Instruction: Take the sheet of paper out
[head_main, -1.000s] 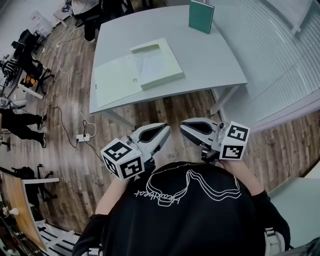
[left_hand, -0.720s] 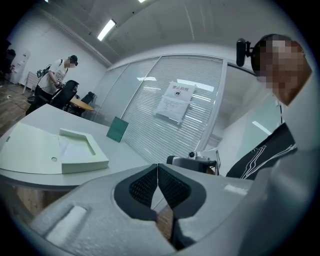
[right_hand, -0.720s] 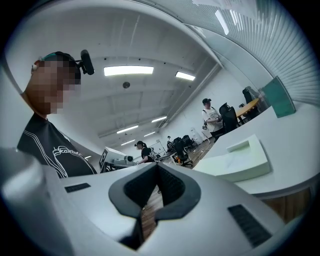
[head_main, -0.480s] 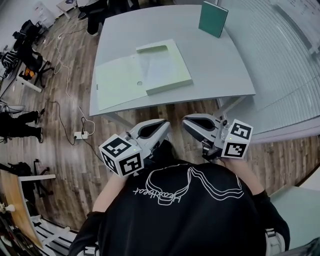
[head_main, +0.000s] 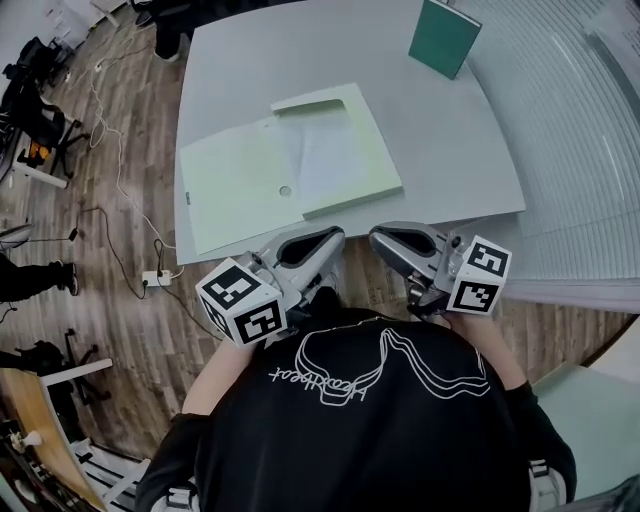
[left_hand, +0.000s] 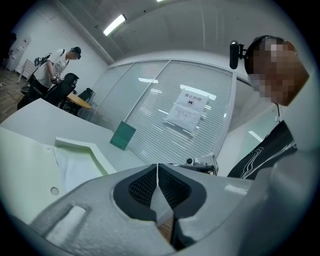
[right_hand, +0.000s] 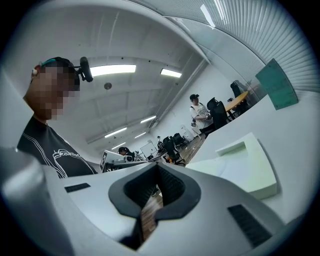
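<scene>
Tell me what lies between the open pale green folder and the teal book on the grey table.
Nothing. The head view shows only bare grey table top between the open pale green folder and the teal rectangular book.

We see a pale grey table (head_main: 440, 150). On it, near the front-left edge, lies an open pale-green folder (head_main: 240, 190), its flap spread flat to the left. The folder's tray half holds a white sheet of paper (head_main: 330, 160). Well beyond the folder, far right, a teal book (head_main: 443, 36) stands on edge.
</scene>
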